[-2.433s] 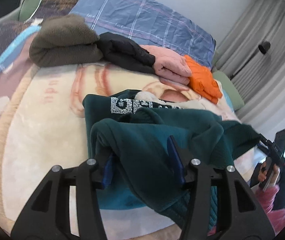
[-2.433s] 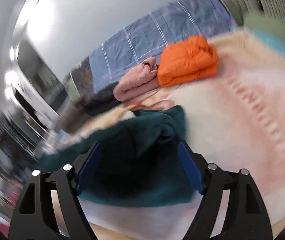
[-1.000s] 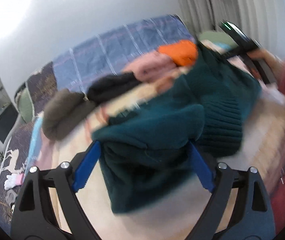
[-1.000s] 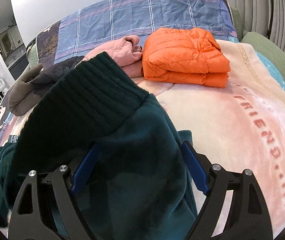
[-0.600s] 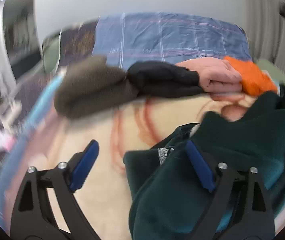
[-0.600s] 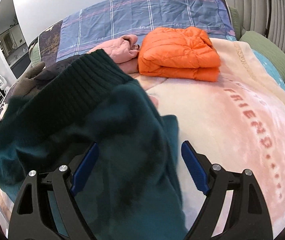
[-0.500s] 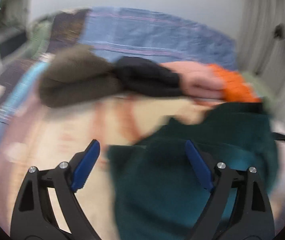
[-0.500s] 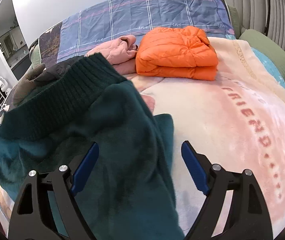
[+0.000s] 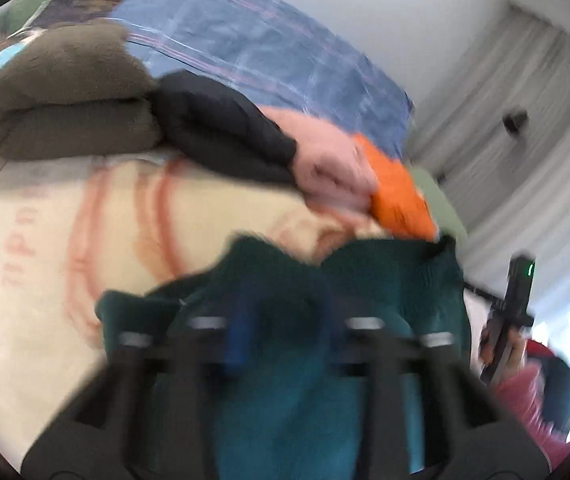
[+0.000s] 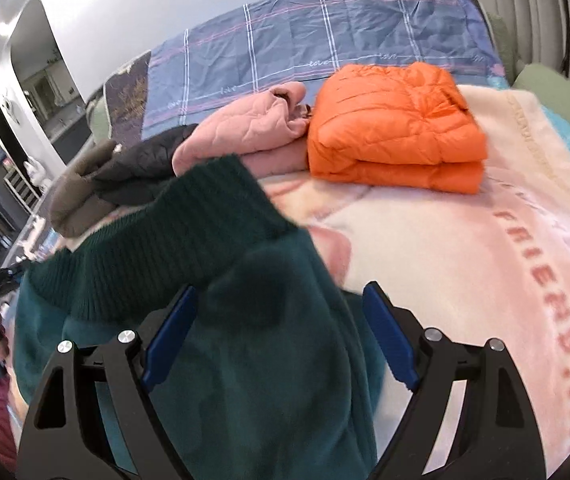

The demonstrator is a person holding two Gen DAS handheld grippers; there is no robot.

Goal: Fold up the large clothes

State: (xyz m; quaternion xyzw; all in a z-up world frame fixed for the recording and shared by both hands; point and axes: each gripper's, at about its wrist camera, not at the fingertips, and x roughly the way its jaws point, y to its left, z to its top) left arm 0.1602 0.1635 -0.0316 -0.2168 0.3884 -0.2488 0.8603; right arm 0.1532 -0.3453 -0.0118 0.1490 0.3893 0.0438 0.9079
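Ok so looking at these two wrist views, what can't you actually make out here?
- Left wrist view: motion blur smears the left hand-held gripper, so its pads' hold on the green sweater is unclear.
- Right wrist view: the sweater's lower part runs off the bottom edge, under the right hand-held gripper, whose jaws are closing around it.
- Right wrist view: the brown garment is mostly hidden behind the sweater's ribbed hem.

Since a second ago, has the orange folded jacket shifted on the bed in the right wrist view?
No. The orange folded jacket still lies against the pink garment, below the blue plaid bedding; only the camera's framing moved slightly.
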